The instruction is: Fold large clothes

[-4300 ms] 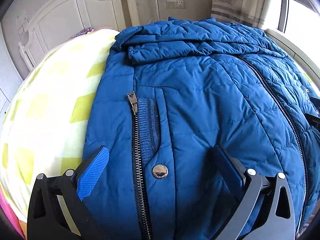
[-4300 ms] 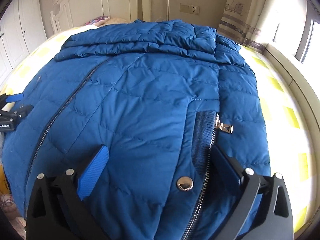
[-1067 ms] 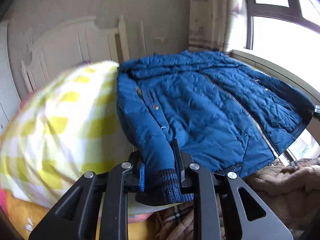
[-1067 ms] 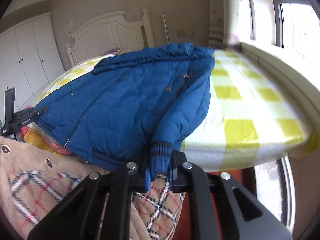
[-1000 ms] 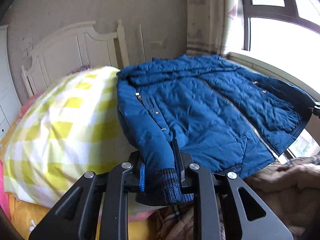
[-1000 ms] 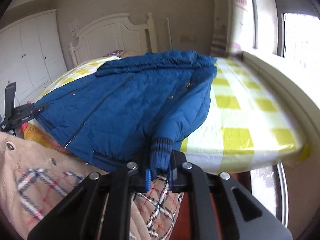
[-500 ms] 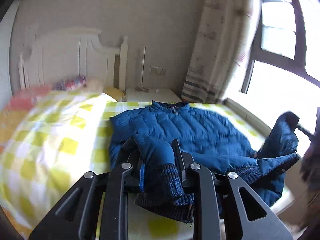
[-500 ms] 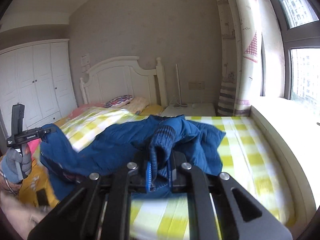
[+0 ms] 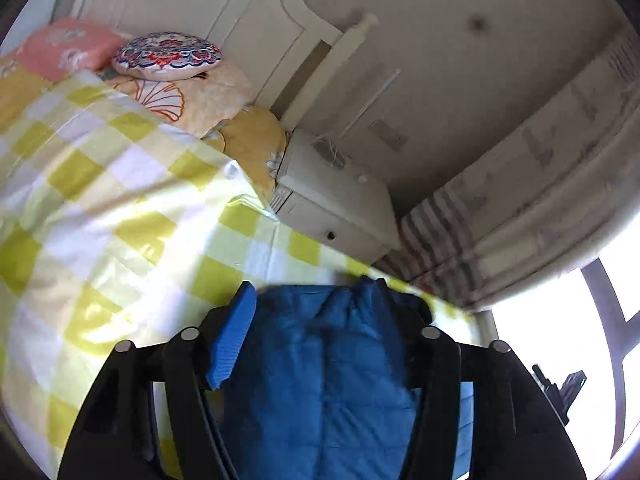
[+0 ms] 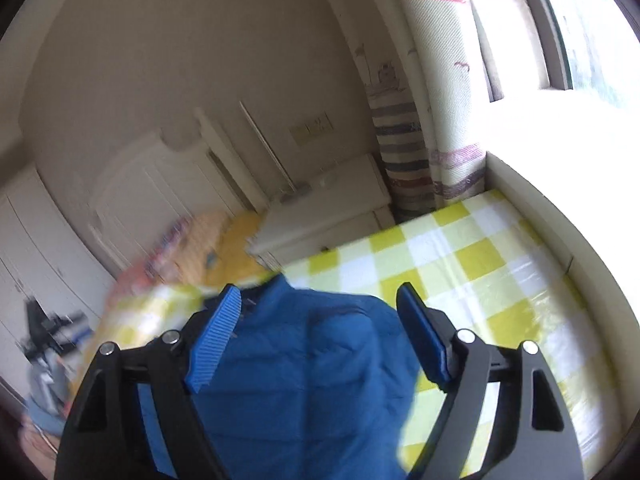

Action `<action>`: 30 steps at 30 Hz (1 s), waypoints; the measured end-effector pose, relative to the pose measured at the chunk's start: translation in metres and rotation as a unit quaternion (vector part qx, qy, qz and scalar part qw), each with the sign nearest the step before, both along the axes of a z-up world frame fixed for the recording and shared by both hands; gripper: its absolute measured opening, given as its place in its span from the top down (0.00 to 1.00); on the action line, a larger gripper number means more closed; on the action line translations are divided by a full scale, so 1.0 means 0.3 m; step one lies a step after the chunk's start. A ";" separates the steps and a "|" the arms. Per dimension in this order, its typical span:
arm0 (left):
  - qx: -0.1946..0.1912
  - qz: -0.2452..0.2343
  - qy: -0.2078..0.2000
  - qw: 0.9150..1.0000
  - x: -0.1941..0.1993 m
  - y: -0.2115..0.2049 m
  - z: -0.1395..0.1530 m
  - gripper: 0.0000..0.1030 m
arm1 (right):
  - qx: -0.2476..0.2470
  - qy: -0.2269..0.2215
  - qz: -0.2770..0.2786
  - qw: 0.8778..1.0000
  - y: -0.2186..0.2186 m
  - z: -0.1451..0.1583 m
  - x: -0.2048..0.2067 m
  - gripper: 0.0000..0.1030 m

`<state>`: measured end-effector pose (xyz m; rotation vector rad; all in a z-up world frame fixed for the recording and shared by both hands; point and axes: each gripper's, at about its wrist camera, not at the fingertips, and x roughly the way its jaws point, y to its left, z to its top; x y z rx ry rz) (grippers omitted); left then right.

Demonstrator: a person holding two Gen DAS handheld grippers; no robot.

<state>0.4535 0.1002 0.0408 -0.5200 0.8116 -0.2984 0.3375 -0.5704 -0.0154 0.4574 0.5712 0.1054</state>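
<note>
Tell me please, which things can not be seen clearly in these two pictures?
- Blue jacket: both wrist views show only its upper part; the picture's bottom edge and the left gripper and right gripper, jaws opening, hide the rest.
- Sleeve cuffs: in neither view.
- Pillows and wardrobe, right wrist view: motion blur.
- Outside the window: glare.

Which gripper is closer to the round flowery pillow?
Left. The left gripper sees the pillow clearly beyond it; from the right gripper the pillows are a farther blur.

No text, label or number can be read anywhere.
</note>
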 end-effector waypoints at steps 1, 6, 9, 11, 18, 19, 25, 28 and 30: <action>0.010 -0.015 0.004 1.000 0.014 -0.005 -0.034 0.50 | -0.018 0.014 0.009 1.000 0.005 -0.032 0.010 0.23; -0.003 -0.100 0.053 0.994 0.078 -0.052 -0.235 0.48 | -0.055 0.079 0.055 0.994 0.074 -0.199 0.076 0.23; -0.003 -0.124 0.063 0.990 0.093 -0.094 -0.297 0.40 | -0.056 0.102 0.085 0.990 0.125 -0.244 0.122 0.23; 0.000 -0.140 0.065 0.988 0.111 -0.123 -0.317 0.36 | -0.074 0.114 0.101 0.986 0.165 -0.260 0.141 0.23; 0.042 -0.146 0.052 0.987 0.147 -0.200 -0.372 0.72 | -0.074 0.107 0.125 0.984 0.191 -0.297 0.156 0.64; 0.074 -0.132 0.046 0.987 0.132 -0.204 -0.372 0.79 | -0.076 0.094 0.123 0.985 0.188 -0.285 0.136 0.79; 0.093 -0.135 -0.060 0.985 -0.067 -0.159 -0.158 0.88 | -0.142 -0.025 0.120 0.982 0.229 -0.066 -0.105 0.93; 0.102 -0.122 -0.070 0.985 -0.001 -0.175 -0.017 0.88 | -0.133 -0.048 0.112 0.984 0.211 0.072 -0.055 0.93; 0.122 -0.102 -0.055 0.986 0.114 -0.207 0.030 0.88 | -0.135 -0.045 0.094 0.985 0.203 0.125 0.048 0.93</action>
